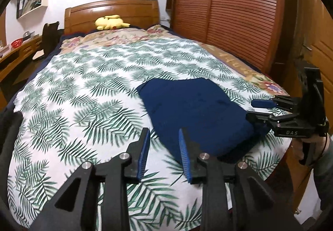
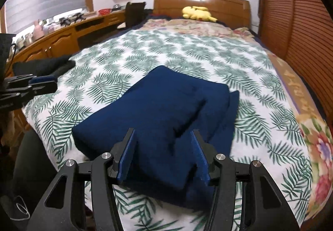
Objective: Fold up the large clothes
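Left gripper [image 1: 164, 137]: jaws apart, nothing between them, hovering over the leaf-print sheet [image 1: 83, 89] just beside the near-left edge of the garment. Right gripper [image 2: 163, 139]: jaws parted, no cloth pinched (pads above the fabric, not pressing). Navy garment [image 2: 158, 110] lies folded into a compact stack on the bed, toward its near-right side. Further out: wooden headboard [image 2: 201, 2], yellow plush toy [image 2: 197, 12] near it, slatted wardrobe doors [image 1: 224, 12] alongside.
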The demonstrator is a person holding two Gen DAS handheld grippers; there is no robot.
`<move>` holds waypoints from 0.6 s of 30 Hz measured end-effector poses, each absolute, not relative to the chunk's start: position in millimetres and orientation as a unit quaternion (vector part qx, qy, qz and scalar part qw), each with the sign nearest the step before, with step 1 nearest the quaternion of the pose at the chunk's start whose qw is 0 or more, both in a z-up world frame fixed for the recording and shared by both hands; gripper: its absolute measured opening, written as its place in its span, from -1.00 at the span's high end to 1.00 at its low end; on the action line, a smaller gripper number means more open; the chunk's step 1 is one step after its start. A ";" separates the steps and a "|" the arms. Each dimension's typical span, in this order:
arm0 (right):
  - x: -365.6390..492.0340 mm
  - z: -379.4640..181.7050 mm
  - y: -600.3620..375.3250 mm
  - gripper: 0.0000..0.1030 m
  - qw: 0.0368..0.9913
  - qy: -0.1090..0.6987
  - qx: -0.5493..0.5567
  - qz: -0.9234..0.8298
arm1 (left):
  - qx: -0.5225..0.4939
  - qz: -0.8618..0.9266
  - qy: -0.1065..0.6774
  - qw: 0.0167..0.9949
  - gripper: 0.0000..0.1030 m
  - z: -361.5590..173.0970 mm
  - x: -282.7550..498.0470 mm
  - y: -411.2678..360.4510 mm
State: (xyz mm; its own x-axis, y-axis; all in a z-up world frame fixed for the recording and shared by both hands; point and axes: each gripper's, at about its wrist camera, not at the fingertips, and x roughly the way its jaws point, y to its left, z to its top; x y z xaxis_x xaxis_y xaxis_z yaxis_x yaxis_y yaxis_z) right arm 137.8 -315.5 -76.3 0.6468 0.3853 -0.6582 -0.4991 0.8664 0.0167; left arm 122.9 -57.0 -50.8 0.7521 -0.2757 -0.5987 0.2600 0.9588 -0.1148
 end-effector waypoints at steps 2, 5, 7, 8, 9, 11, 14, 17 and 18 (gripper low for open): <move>139.8 -79.1 -309.8 -0.05 0.900 0.348 -0.087 0.249 | -0.016 -0.136 0.324 0.936 0.47 -55.9 121.1 -49.9; 143.6 -85.1 -303.3 -0.05 0.895 0.358 -0.089 0.251 | -0.024 -0.128 0.329 0.935 0.47 -63.8 118.4 -39.7; 146.9 -89.8 -301.3 -0.05 0.892 0.366 -0.085 0.252 | -0.028 -0.124 0.332 0.935 0.47 -67.1 117.2 -34.7; 149.2 -92.2 -300.8 -0.06 0.890 0.371 -0.082 0.252 | -0.030 -0.121 0.334 0.934 0.46 -69.7 116.5 -31.1; 151.4 -94.6 -300.7 -0.08 0.889 0.375 -0.078 0.252 | -0.032 -0.120 0.334 0.934 0.46 -70.8 115.5 -29.2; 155.1 -98.8 -300.9 -0.10 0.886 0.382 -0.071 0.252 | -0.037 -0.116 0.337 0.934 0.46 -75.4 114.3 -23.6; 159.5 -106.9 -300.7 -0.12 0.879 0.399 -0.065 0.253 | -0.044 -0.113 0.342 0.932 0.46 -81.6 114.5 -17.7; 159.5 -115.9 -298.5 -0.13 0.873 0.411 -0.069 0.253 | -0.047 -0.112 0.346 0.930 0.46 -85.5 112.7 -15.5; 159.3 -116.9 -297.0 -0.13 0.872 0.412 -0.071 0.253 | -0.047 -0.112 0.348 0.930 0.46 -87.1 112.1 -15.4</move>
State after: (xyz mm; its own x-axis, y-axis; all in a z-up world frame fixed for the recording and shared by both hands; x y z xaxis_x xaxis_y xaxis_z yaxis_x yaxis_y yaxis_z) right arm 159.3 -297.0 -116.9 0.5320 0.3833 -0.7550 -0.4999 0.8619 0.0853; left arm 112.1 -15.4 -87.1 0.7334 -0.2402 -0.6359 0.1752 0.9707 -0.1646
